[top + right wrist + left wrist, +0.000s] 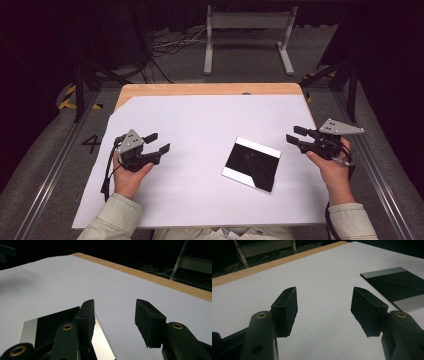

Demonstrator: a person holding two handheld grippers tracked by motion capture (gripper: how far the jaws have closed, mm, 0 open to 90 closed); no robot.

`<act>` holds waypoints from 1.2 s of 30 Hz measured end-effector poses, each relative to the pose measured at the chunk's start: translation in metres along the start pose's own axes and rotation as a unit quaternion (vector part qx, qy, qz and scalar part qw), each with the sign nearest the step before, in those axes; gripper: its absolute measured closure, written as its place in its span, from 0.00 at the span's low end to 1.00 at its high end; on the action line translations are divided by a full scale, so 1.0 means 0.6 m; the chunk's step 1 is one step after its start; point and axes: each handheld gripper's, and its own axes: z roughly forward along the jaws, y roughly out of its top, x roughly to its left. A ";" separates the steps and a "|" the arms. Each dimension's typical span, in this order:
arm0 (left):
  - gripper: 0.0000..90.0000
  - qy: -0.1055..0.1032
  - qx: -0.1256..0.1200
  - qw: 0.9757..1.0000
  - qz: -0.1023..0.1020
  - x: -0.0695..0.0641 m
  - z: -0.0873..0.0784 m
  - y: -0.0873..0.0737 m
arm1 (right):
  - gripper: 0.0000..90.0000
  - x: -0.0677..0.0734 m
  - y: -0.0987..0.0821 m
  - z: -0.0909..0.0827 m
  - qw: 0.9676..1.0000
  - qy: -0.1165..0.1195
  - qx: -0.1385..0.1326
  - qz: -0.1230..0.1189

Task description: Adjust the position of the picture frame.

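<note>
A flat black square plate with white strips along two opposite edges lies on the white sheet, right of centre. My left gripper hovers at the left side of the sheet, held in a hand, jaws open and empty, pointing right toward the plate. In the left gripper view its jaws stand wide apart with the plate off to the right. My right gripper hovers at the right edge, open and empty, pointing left. In the right gripper view its jaws frame bare sheet, the plate behind the left jaw.
The white sheet covers a wooden table whose far edge shows as a bare strip. Beyond it stand a white metal frame and cables on a dark floor. Rails run along both sides of the table.
</note>
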 end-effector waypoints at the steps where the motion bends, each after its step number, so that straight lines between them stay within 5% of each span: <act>1: 0.43 0.000 0.001 1.000 -0.001 0.000 0.000 0.000 | 0.57 0.000 0.000 0.000 1.000 0.000 0.000 0.001; 9: 0.44 -0.007 0.006 1.000 0.008 -0.007 0.006 0.006 | 0.61 0.003 0.003 -0.008 1.000 -0.001 0.008 0.000; 23: 0.46 -0.018 0.011 1.000 0.008 -0.011 0.011 0.011 | 0.84 0.021 0.010 -0.014 0.999 0.020 0.043 -0.010; 30: 0.47 -0.019 0.015 1.000 0.012 -0.012 0.012 0.011 | 1.00 0.029 0.015 -0.010 0.996 0.033 0.081 -0.011; 36: 0.47 -0.019 0.017 1.000 0.011 -0.012 0.013 0.010 | 1.00 0.033 0.012 -0.001 0.992 0.040 0.118 -0.017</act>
